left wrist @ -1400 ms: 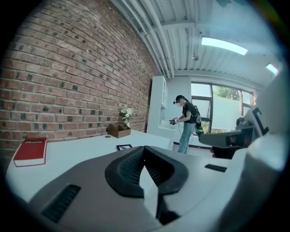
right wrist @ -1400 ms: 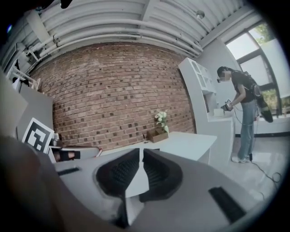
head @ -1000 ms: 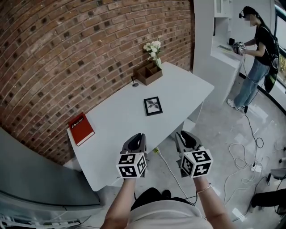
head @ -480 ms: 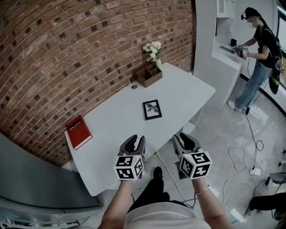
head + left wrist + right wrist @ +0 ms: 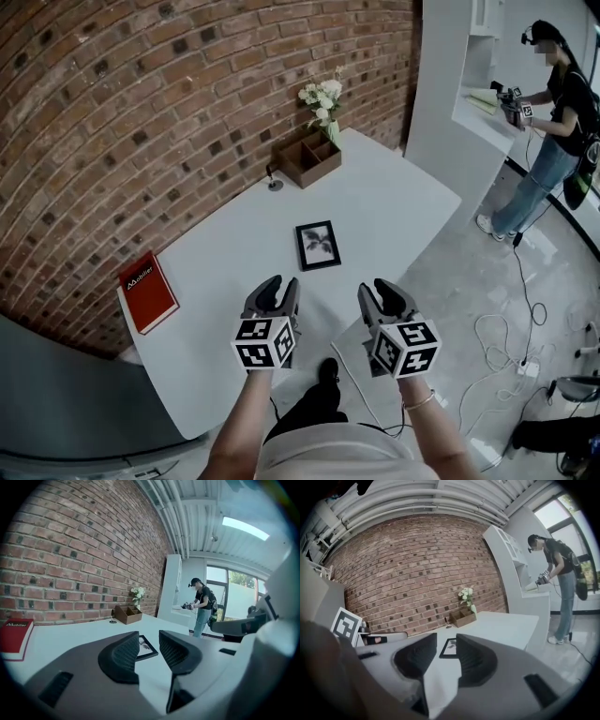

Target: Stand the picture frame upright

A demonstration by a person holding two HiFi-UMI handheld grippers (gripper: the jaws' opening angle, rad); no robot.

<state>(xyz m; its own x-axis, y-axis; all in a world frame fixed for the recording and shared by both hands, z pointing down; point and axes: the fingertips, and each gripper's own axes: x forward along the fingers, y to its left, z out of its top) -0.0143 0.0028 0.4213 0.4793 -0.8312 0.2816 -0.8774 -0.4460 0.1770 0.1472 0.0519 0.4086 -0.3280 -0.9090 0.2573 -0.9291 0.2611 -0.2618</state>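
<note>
The black picture frame [image 5: 318, 246] lies flat, face up, in the middle of the white table [image 5: 394, 202]. Both grippers hover over the table's near edge, short of the frame. My left gripper [image 5: 279, 286] has its jaws opening with nothing between them; in the left gripper view the frame [image 5: 146, 648] shows through the gap. My right gripper [image 5: 380, 289] stands open and empty, and the frame [image 5: 450, 647] shows beyond its jaws in the right gripper view.
A red book [image 5: 146, 291] lies at the table's left end. A wooden organizer [image 5: 307, 157] and white flowers [image 5: 322, 98] stand at the far edge by the brick wall. A person [image 5: 553, 103] works at a counter, right. Cables [image 5: 506, 328] lie on the floor.
Both grippers have moved forward over the table's near edge toward the frame, and their jaws have spread wider. The view has shifted closer to the table.
</note>
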